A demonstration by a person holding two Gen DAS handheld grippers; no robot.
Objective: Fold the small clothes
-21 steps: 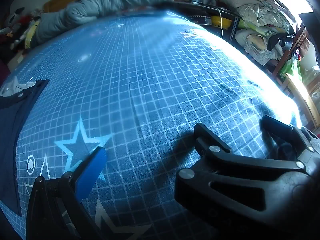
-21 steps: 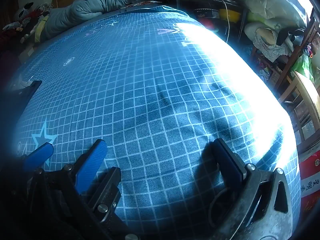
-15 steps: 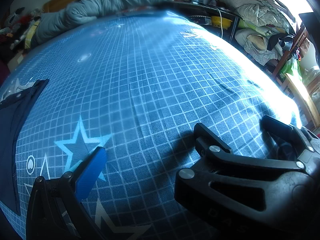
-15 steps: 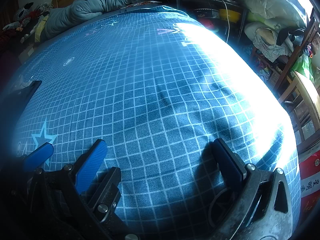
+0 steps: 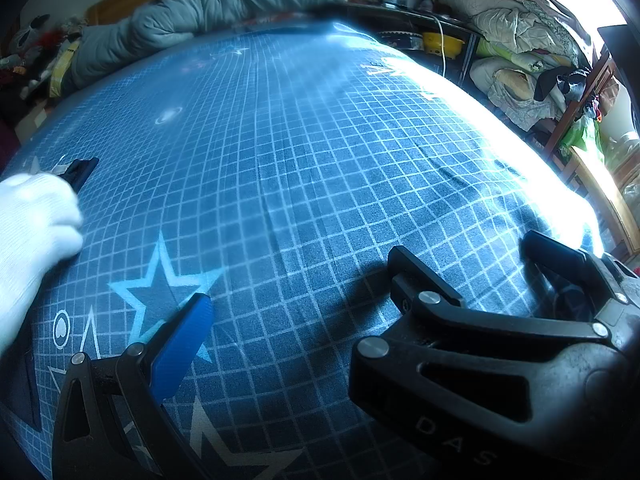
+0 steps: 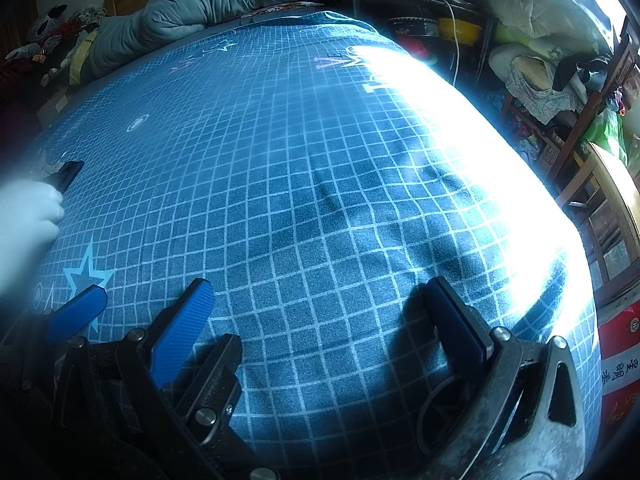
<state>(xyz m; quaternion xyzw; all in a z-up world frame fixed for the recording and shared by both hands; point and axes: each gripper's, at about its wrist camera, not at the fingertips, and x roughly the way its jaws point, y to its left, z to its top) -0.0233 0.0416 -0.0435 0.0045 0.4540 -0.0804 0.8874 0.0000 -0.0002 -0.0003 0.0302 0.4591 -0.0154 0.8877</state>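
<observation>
Left tongs (image 5: 296, 312) and right tongs (image 6: 320, 312) both stand wide open, empty, low over the blue grid-patterned bed sheet (image 5: 320, 168). No fold is evident. The dark navy garment (image 5: 82, 168) lies at the bed's far left edge under a white-gloved hand (image 5: 36, 220); its orientation cannot be determined.

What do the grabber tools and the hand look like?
Both grabbers are black plastic frames with silver screws and flat blue pads on the fingers. The right gripper shows scuffed grey marks. The left gripper carries pale letters reading DAS. The hand wears a white knitted glove.
</observation>
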